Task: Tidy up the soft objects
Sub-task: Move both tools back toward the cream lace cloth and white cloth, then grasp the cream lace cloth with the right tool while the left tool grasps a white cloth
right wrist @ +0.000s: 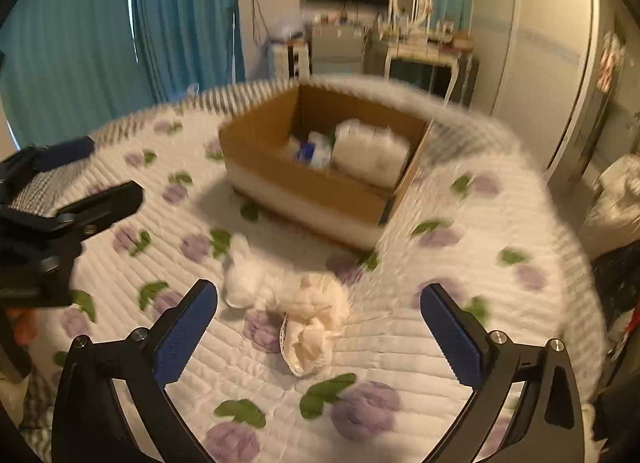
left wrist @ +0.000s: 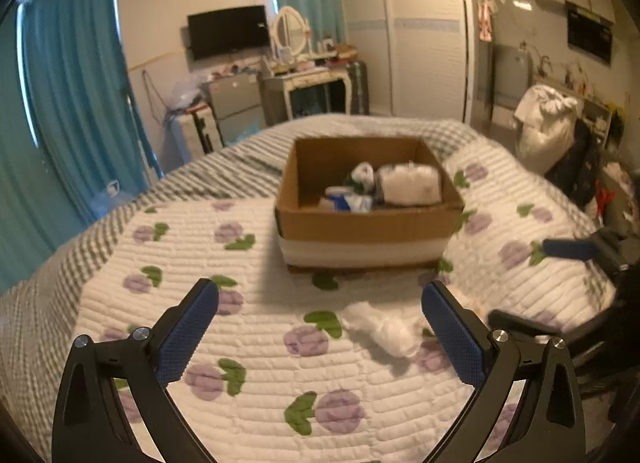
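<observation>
A cardboard box (left wrist: 368, 223) stands on the bed, holding a white wrapped bundle (left wrist: 410, 183) and some blue-and-white soft items (left wrist: 344, 199). It also shows in the right wrist view (right wrist: 320, 187). A white soft piece (left wrist: 384, 329) lies on the quilt in front of the box, between my left gripper's fingers. In the right wrist view it is a white and cream soft heap (right wrist: 296, 303). My left gripper (left wrist: 320, 327) is open and empty above the quilt. My right gripper (right wrist: 320, 327) is open and empty, just short of the heap. The left gripper also shows at that view's left edge (right wrist: 60, 199).
The bed has a white quilt with purple flowers (left wrist: 240, 343) over a grey checked sheet (left wrist: 80, 255). Blue curtains (left wrist: 72, 103) hang at the left. A dresser with a mirror (left wrist: 300, 75) and a wardrobe (left wrist: 420, 43) stand beyond the bed. A white sack (left wrist: 544, 127) sits at the right.
</observation>
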`<state>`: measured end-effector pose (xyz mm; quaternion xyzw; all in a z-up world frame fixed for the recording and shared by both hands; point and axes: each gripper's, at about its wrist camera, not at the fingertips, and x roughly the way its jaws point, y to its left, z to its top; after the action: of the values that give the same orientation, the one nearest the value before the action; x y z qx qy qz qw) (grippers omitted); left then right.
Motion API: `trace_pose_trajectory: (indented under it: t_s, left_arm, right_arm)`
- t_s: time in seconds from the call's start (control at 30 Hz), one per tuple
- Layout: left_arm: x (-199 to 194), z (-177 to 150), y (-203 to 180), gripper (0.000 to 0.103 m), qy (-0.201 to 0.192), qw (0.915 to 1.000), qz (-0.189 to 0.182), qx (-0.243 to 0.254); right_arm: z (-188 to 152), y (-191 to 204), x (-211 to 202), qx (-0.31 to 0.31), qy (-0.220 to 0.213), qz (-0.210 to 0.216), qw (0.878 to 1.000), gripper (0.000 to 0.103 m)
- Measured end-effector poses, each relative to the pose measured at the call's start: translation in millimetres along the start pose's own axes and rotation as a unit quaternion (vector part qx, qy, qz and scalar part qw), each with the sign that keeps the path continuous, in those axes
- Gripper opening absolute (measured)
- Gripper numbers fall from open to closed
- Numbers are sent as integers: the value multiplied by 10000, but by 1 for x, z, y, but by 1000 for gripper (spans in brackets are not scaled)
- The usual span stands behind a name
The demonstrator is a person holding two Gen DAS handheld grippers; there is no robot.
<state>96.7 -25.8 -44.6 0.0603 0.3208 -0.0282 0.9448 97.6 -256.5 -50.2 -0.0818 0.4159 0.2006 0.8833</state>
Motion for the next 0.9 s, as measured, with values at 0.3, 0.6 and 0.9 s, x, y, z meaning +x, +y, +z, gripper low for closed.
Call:
trace_pose_trajectory:
  t_s: [0.3,0.6,0.9]
  left_arm:
    - [65,-18,-1,103,622,9972,-317,-274]
    - [86,-35,-5,102,1002,9944,-290,-182]
    - [101,-42,-32,101,1269,9908,-444,148]
  right_arm:
    - [-9,-13,78,369,1073,611,9917,64]
    - [-8,-19,88,467,1269,489,9896,19]
    - [5,-45,75,660,889,302,9934,19]
